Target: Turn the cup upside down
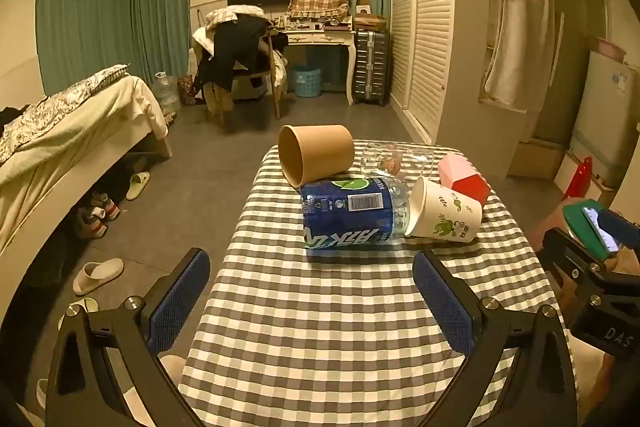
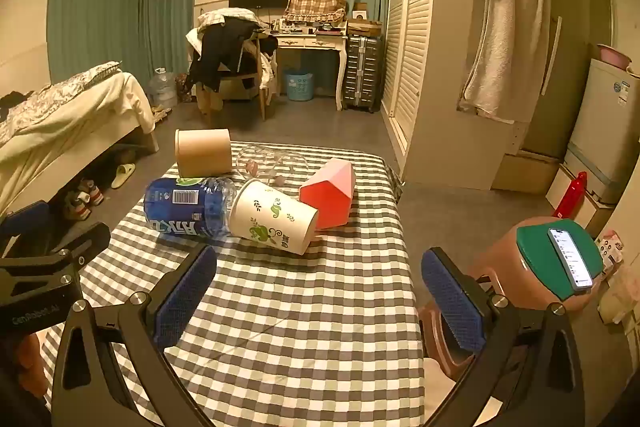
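Now approaching: my left tool (image 1: 311, 301) and right tool (image 2: 319, 299) hover spread and empty over the checked table (image 2: 304, 327); next, grasp the toppled white leaf-print paper cup (image 2: 272, 215).

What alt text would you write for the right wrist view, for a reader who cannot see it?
Open right tongs hover over a checked tablecloth, holding nothing. Ahead, lying on their sides, are a white paper cup, a blue-labelled bottle, a brown cup, a clear glass and a red-pink container.
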`<state>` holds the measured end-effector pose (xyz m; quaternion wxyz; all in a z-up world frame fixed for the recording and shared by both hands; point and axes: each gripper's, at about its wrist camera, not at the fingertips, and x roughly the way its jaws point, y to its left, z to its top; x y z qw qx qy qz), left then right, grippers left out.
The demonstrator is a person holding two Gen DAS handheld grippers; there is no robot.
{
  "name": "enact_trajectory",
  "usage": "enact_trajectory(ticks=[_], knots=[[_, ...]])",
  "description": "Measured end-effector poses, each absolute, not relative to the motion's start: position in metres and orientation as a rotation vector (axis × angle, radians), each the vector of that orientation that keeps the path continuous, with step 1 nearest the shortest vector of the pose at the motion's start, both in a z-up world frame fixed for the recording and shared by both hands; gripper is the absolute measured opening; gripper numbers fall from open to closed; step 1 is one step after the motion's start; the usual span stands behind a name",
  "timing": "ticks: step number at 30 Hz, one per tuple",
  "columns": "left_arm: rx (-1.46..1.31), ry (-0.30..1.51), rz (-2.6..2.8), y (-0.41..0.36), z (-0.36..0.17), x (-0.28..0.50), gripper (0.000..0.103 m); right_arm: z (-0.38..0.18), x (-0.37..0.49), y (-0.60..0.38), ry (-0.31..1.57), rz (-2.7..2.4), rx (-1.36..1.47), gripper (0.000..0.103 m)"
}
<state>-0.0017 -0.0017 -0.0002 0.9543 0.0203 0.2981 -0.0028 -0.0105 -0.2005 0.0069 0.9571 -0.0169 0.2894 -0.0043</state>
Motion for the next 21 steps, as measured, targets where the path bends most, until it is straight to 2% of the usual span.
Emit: enact_trajectory(ticks=[21], knots=[[0.003,0.619,-0.021,0.007,-0.001,0.002,0.103,0.006,-0.01,-0.198,0.589,-0.004,-0.027,0.103]])
